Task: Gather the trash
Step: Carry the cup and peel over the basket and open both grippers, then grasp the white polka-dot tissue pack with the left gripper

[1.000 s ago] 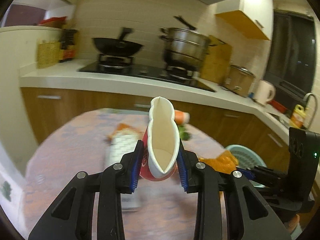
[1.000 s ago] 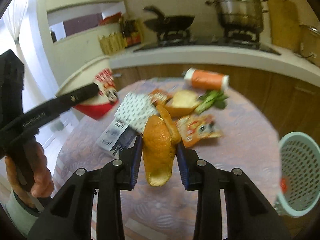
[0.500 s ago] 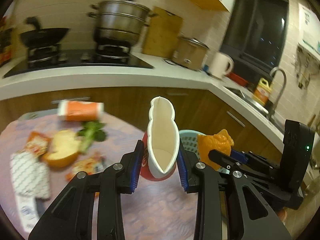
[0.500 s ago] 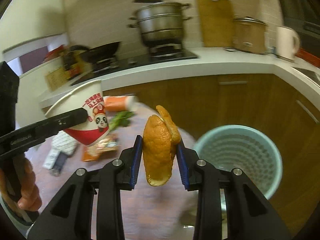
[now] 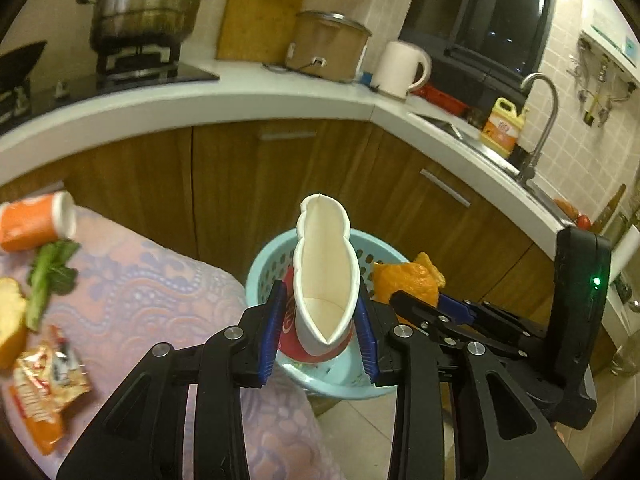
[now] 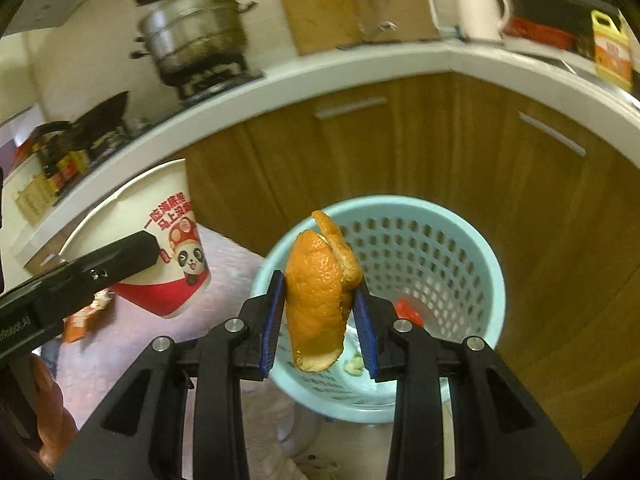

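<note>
My left gripper point(image 5: 320, 330) is shut on a squashed white and red paper cup point(image 5: 323, 280), held over the near rim of the light blue waste basket point(image 5: 264, 264). The cup also shows in the right wrist view point(image 6: 160, 248). My right gripper point(image 6: 319, 322) is shut on an orange peel point(image 6: 318, 292), held above the near rim of the basket point(image 6: 476, 248). The peel shows in the left wrist view point(image 5: 404, 282), just right of the cup. A red scrap point(image 6: 408, 308) lies in the basket's bottom.
On the pink patterned table point(image 5: 152, 288) lie an orange tube point(image 5: 34, 222), a green leaf point(image 5: 50, 276), bread point(image 5: 10, 316) and a snack wrapper point(image 5: 46, 372). Wooden cabinets point(image 6: 440, 140) and the white counter point(image 5: 240, 96) stand behind the basket.
Both grippers have swung right, away from the table's litter, and now hang over the basket. The cup and the peel stay gripped.
</note>
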{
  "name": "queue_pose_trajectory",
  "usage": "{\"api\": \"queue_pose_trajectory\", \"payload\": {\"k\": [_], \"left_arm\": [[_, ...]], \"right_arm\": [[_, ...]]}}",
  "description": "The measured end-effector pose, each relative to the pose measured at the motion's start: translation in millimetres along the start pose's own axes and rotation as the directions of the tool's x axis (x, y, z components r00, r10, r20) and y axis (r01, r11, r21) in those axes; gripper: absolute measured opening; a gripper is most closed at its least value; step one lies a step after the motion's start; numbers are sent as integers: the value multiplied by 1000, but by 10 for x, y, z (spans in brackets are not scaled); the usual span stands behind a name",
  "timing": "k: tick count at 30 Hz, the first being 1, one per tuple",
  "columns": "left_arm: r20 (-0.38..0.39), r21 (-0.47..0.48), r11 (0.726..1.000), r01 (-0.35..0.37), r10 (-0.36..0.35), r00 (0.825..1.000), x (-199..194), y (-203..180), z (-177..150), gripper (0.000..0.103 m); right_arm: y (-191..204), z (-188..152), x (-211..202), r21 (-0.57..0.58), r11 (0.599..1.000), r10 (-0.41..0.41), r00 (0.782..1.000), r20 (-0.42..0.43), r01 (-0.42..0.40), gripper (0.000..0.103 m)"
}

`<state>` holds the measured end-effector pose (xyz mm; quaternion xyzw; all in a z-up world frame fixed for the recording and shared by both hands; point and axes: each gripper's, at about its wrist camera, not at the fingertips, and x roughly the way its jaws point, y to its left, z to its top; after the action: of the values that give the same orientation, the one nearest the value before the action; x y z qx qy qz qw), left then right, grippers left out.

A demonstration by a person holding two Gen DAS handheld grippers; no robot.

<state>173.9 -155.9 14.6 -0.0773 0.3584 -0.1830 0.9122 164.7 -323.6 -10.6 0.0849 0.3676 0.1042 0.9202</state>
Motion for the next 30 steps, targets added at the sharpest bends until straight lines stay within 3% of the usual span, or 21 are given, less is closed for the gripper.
{"api": "queue_pose_trajectory", "payload": {"k": [5, 6, 8, 13, 23, 30], "left_arm": [[-46, -19, 1000, 16, -16, 999, 264, 7, -11, 35], [-51, -15, 1000, 11, -12, 999, 294, -4, -16, 39], [-56, -4, 1000, -12, 12, 998, 339, -23, -16, 58], [-58, -1, 1000, -23, 23, 998, 342, 0, -38, 60], [-1, -44, 998, -51, 51, 999, -9, 188, -120, 60], [110, -52, 994, -95, 100, 989, -638, 282, -140, 73]], "right_arm": [[-191, -18, 243, 38, 998, -44, 997, -63, 47, 37], [-228, -34, 290, 46, 997, -58, 996, -74, 62, 38], [-278, -61, 363, 61, 995, -71, 993, -94, 77, 48], [-352, -93, 422, 82, 993, -75, 992, -104, 84, 51], [-159, -55, 212, 57, 997, -50, 997, -64, 54, 51], [339, 34, -152, -42, 999, -12, 1000, 21, 13, 51]]}}
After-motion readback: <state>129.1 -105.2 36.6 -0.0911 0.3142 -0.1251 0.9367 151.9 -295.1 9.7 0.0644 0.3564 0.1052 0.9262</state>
